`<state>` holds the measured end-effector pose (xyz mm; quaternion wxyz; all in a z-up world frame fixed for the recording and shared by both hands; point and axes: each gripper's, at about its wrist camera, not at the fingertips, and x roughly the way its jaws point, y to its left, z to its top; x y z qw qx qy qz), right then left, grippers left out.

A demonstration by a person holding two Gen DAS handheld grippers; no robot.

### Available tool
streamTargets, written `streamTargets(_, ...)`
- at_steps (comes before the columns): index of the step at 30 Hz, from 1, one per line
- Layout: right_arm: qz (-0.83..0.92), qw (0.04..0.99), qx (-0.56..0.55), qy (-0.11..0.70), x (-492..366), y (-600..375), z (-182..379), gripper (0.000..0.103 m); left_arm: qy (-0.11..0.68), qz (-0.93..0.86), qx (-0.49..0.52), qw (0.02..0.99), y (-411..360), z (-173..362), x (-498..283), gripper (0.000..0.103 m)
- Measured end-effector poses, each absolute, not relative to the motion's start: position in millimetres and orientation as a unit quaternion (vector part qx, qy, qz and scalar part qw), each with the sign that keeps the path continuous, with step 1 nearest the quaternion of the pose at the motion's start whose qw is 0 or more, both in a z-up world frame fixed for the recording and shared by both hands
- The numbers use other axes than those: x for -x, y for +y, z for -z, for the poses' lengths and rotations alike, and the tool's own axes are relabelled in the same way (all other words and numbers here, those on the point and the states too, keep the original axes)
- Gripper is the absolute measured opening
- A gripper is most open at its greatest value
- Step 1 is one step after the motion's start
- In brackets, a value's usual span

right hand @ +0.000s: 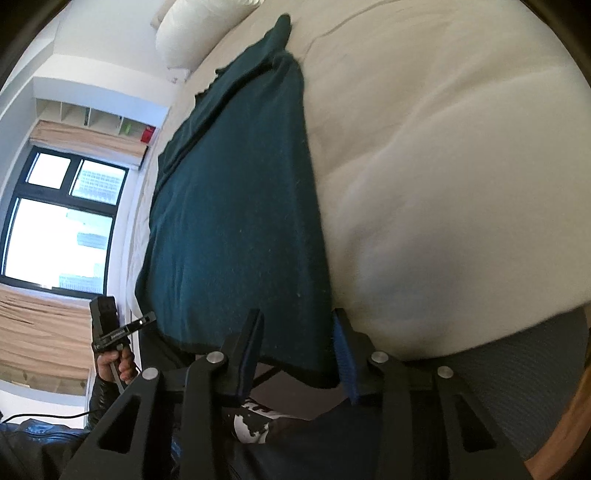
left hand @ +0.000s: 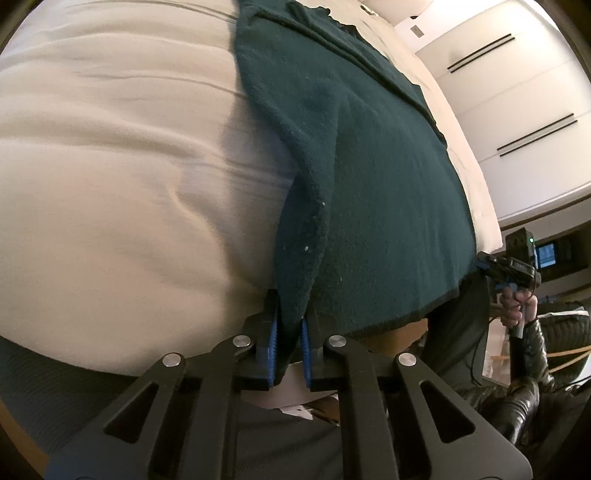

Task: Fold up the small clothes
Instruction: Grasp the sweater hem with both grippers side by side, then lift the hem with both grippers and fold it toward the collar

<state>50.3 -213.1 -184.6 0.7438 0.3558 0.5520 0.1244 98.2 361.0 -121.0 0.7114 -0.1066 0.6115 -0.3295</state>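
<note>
A dark green fleece garment (left hand: 369,177) lies lengthwise on a white bed (left hand: 110,166), its hem hanging over the near edge. My left gripper (left hand: 290,325) is shut on the garment's near left corner, which bunches between the blue pads (left hand: 274,332). In the right wrist view the garment (right hand: 229,206) fills the middle. My right gripper (right hand: 295,325) has its jaws spread around the near right hem corner, and the fabric lies loose between them. The right gripper also shows in the left wrist view (left hand: 506,266), held by a hand.
A white pillow (right hand: 199,26) lies at the bed's far end. White wardrobe doors (left hand: 517,92) stand to the right of the bed. A window (right hand: 62,218) is on the other side. The grey mattress base (right hand: 535,354) runs below the bed edge.
</note>
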Motion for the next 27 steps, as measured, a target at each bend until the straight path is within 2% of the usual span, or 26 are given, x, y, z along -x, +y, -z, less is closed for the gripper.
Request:
streamTargets(4,-0.131,0.742,-0.35,0.556,-50.6,-207.5,184.5,0.037,0.612,0.33,0.113,0.709,361.1,121.4,-95.6,0.006)
streamTargets(6,-0.128,0.742,-0.349,0.558,-49.1,-209.0,185.1,0.023,0.612,0.331,0.118,0.709,363.6,122.6,-96.0,0.005)
streamTargets(9,-0.122,0.744,-0.356,0.553,-44.2,-214.6,186.2,0.014,0.611,0.335,0.119,0.707,362.9,122.0,-95.2,0.005)
streamTargets(17,-0.119,0.755,-0.394,0.511,-28.0,-234.1,181.8,0.009,0.608,0.338,0.133,0.706,365.5,120.6,-94.4,0.004)
streamTargets(27,-0.124,0.771,-0.426,0.456,-19.5,-239.7,173.6,0.007,0.604,0.341,0.146,0.705,366.5,120.1,-92.0,0.004)
